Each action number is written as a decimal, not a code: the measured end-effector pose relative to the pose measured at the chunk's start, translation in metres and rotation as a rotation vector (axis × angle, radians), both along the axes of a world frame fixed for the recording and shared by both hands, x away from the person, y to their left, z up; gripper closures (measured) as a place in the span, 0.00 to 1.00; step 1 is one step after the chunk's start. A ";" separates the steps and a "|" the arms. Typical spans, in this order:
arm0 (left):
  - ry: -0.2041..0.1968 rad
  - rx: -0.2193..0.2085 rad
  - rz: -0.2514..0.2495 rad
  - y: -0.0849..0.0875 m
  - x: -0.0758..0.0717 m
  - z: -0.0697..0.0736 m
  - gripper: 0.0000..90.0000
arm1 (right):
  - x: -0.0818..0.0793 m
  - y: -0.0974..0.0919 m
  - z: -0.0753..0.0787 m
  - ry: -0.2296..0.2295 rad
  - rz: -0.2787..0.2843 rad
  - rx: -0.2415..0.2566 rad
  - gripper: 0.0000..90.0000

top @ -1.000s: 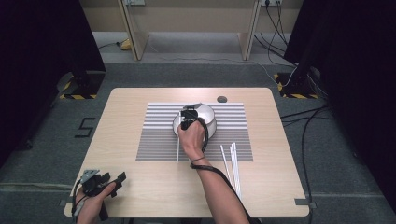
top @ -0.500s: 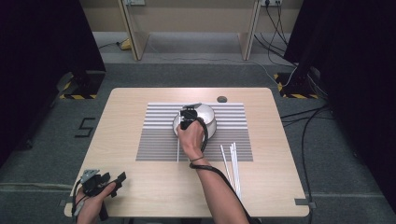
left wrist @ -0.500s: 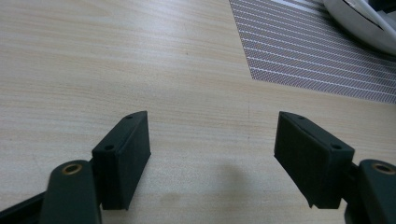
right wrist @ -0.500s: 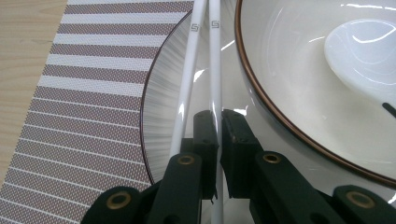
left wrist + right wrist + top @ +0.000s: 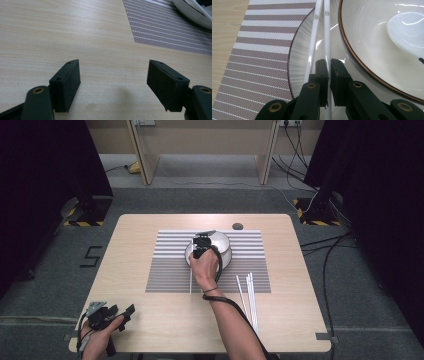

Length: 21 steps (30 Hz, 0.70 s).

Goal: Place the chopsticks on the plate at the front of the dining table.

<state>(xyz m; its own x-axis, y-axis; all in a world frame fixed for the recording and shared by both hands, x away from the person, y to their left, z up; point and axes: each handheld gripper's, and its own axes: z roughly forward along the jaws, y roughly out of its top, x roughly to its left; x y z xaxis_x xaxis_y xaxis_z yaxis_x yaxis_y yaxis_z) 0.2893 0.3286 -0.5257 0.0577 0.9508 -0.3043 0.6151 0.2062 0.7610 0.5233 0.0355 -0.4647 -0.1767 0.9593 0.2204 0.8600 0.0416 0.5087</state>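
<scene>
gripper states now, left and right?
Left gripper: open, holding nothing, over bare table.
Right gripper: shut on a white chopstick beside the bowl.

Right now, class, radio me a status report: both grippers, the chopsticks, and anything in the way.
Right gripper shut on one white chopstick, second chopstick alongside on the plate. Left gripper open over bare table. Bowl close beside.

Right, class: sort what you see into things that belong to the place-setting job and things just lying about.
In the job:
- right tongs, shut on a white chopstick
- second chopstick beside it
- bowl with white spoon
- striped placemat
- spare chopsticks

Lying about:
- left tongs, open, idle
- dark disc
- floor cables
</scene>
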 end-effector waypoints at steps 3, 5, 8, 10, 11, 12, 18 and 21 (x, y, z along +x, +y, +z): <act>0.000 0.001 0.000 0.000 0.000 0.000 0.29 | 0.000 0.000 0.000 -0.003 -0.001 0.000 0.94; 0.000 0.001 0.000 0.000 0.000 0.000 0.29 | 0.000 0.000 0.000 -0.003 0.001 0.002 0.94; 0.000 0.000 0.000 0.000 0.000 0.000 0.29 | -0.001 0.001 0.000 -0.008 0.002 0.002 0.94; 0.000 0.000 -0.001 0.000 0.000 0.000 0.29 | -0.002 0.002 -0.001 -0.015 0.004 0.000 0.93; 0.000 0.000 -0.001 0.000 0.000 0.000 0.29 | -0.003 0.002 -0.001 -0.016 0.004 0.002 0.92; 0.000 0.000 -0.001 0.000 0.000 0.000 0.29 | -0.003 0.002 -0.001 -0.017 0.005 0.001 0.92; 0.000 0.002 -0.002 0.000 0.000 0.000 0.29 | -0.005 0.001 -0.001 -0.018 0.004 0.002 0.90; 0.000 0.002 -0.002 0.000 0.000 0.000 0.29 | -0.006 -0.001 0.001 -0.022 0.003 0.007 0.89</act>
<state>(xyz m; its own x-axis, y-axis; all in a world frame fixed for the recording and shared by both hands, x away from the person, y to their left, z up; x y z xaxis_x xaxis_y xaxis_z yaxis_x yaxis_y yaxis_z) 0.2894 0.3283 -0.5257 0.0591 0.9515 -0.3021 0.6156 0.2035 0.7613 0.5175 0.0348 -0.4638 -0.1848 0.9572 0.2229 0.8487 0.0410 0.5273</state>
